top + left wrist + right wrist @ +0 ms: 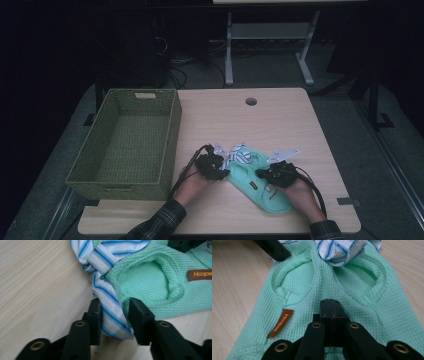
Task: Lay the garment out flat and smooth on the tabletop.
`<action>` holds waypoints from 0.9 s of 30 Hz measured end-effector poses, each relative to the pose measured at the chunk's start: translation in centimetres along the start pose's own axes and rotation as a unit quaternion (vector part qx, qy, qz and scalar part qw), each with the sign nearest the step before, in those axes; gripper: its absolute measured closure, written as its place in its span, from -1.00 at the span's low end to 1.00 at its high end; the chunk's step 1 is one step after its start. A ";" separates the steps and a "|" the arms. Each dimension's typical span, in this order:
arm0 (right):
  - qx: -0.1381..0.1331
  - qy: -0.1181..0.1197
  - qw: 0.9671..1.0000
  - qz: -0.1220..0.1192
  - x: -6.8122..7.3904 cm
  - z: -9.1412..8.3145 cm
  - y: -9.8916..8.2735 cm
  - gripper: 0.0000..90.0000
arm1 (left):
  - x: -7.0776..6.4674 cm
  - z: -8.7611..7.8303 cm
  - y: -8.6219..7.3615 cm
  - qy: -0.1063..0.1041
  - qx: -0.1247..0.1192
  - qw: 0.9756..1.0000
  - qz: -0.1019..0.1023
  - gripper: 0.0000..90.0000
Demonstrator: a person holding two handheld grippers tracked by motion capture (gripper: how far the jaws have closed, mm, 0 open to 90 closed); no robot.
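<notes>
A mint-green knitted garment lies flat on the wooden table, with a blue-and-white striped cloth knotted at its far end. In the left gripper view a tail of the striped cloth lies flat between the jaws of my left gripper. The jaws stand close on either side of it and it is not bunched. My right gripper is shut, jaws together, its tip resting on the green garment below the two sleeve holes. A brown label is sewn beside it.
A green woven basket stands at the table's left half with nothing seen inside it. A round cable hole is at the far middle. The table's near edge runs just behind the person's wrists.
</notes>
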State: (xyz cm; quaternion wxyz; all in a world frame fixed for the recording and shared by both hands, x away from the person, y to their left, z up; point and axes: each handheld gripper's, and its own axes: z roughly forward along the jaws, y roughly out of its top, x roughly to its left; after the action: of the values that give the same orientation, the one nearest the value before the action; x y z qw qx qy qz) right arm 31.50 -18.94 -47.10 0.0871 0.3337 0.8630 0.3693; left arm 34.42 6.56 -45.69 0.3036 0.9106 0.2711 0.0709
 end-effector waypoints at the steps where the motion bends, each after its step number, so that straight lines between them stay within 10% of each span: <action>1: 0.000 0.000 1.000 0.000 0.0 0.0 0.0 0.98 | 0.0 0.0 0.0 -0.004 0.000 1.000 -0.001 0.54; 10: 0.004 -0.004 1.000 -0.005 0.1 0.0 0.1 0.97 | 0.6 0.1 0.2 -0.025 0.001 1.000 -0.017 0.76; 27: 0.012 -0.010 1.000 0.009 0.5 0.2 0.5 0.95 | 1.8 -1.5 1.6 0.004 -0.051 0.998 -0.033 0.78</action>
State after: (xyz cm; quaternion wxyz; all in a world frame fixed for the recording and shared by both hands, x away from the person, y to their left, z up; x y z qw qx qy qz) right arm 31.39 -18.26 -46.85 0.0885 0.3462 0.8633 0.3565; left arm 36.19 7.23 -43.59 0.3508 0.8843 0.2981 0.0778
